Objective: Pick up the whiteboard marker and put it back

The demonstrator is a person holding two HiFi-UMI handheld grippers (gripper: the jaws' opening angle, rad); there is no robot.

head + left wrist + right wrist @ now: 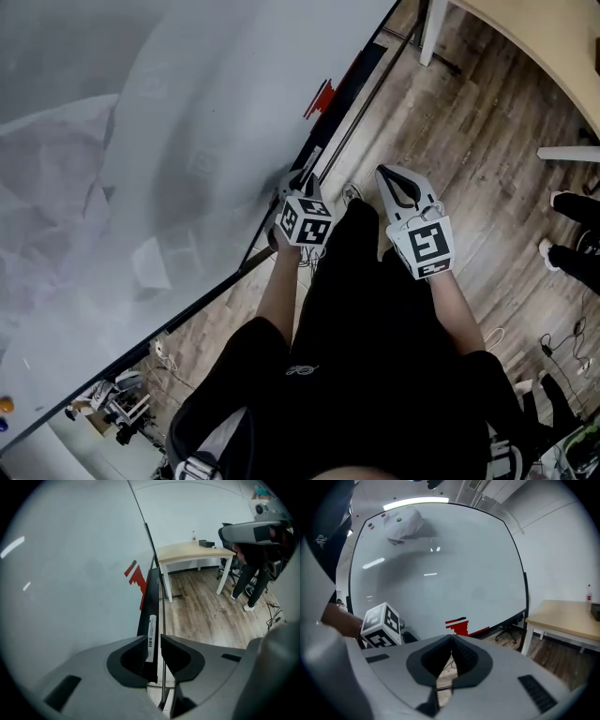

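Observation:
The whiteboard marker (151,631), dark with a white label, lies lengthwise on the black tray (153,581) along the foot of the whiteboard (141,141). My left gripper (153,638) points down at the tray, and its jaws stand slightly apart with the marker's near end between them. A thin dark gap shows beside the right jaw. In the head view the left gripper (302,180) is right at the tray (361,80). My right gripper (398,183) hovers beside it over the floor. In its own view the right gripper (451,637) is shut and holds nothing.
A red block (136,576) sticks to the board just above the tray, farther along. A light wooden table (194,552) stands beyond the board's end. A person's legs (248,581) are by the table. Cables (562,342) lie on the wooden floor.

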